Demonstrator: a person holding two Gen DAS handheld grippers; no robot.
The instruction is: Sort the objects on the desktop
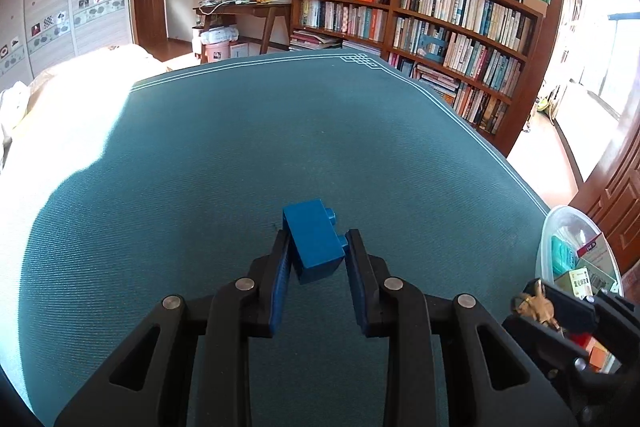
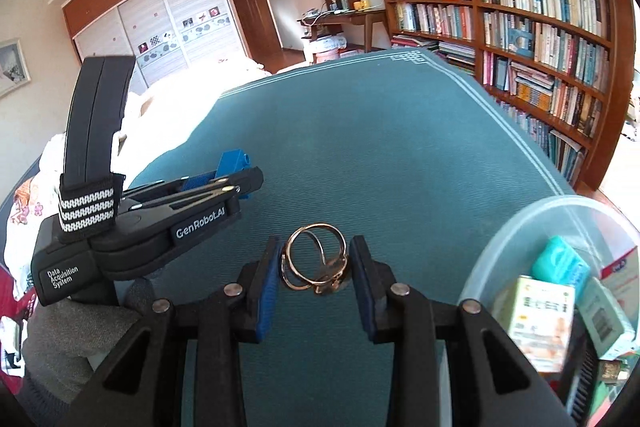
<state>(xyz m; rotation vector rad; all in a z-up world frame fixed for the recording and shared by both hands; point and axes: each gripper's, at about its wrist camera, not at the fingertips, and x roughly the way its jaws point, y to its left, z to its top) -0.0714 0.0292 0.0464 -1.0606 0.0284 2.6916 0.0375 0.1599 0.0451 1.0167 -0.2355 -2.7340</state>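
Between the right tongs [image 2: 316, 267], a gold-coloured wire ring piece [image 2: 316, 259] is clamped by its outer loops, lifted clear of the teal-covered bench [image 2: 380, 147]. It's thin, springy metal by the look of it, so it's probably very light and easily bent; the grip is best kept on the widest part of the loops, where the blue pads [image 2: 267, 279] get two contact lines instead of one slippery wire. A bit further over, the left tongs [image 1: 316, 247] are clenched on a blue building brick [image 1: 316, 241], held slightly skewed, studs to one side. Hard plastic, light and stiff, nothing fragile, though the smooth faces could let it twist, so flat sides are the better hold. Off to the right, a clear plastic tub [image 2: 500, 251] with small boxes in it is seen at the bench edge, likely the drop spot. Beyond that, only bare cloth and the bookshelf [image 2: 540, 27] are visible.
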